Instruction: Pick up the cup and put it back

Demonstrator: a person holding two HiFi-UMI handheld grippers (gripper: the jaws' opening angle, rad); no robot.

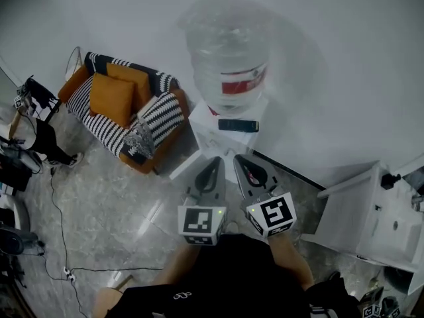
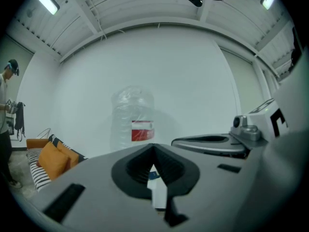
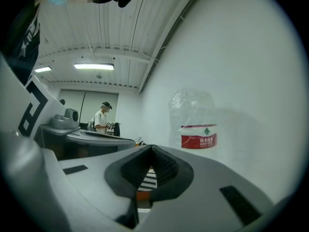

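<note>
We hold our left gripper and right gripper side by side, both clenched and empty, facing the clear plastic red-labelled water bottle atop the white box-shaped dispenser.

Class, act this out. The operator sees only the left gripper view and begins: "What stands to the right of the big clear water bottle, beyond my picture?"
Observer: The head view shows a white furniture unit at the right, by the wall.
Operator: Are the right tongs carrying anything?
Observer: No. The right tongs are shut, with nothing between them.
Operator: What is on the ground?
Observer: A black cable trails across the grey glossy floor.
</note>
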